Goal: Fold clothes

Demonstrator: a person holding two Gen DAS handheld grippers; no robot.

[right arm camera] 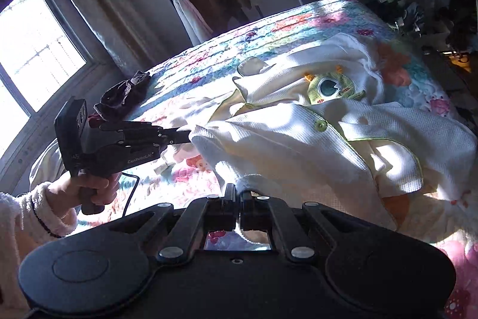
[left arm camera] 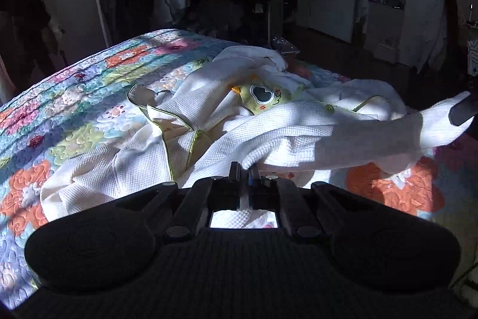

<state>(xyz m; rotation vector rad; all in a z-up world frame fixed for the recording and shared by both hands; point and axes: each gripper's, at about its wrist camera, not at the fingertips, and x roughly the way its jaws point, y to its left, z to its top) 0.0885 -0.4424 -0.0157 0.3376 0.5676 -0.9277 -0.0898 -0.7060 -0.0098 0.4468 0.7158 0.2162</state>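
A white waffle-knit pajama top (right arm camera: 298, 139) with green piping is spread crumpled on the quilted floral bed (left arm camera: 89, 79), an edge pinched in the closed fingers of the left gripper (left arm camera: 245, 169) and another in those of the right gripper (right arm camera: 237, 193). The fabric is judged light, soft and limp, so it is best taken at hems or corners and kept taut.

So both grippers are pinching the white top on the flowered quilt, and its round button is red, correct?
Not quite: the button is green, as the right wrist view shows. The rest holds: the left gripper and right gripper are both shut on the white top on the quilt.
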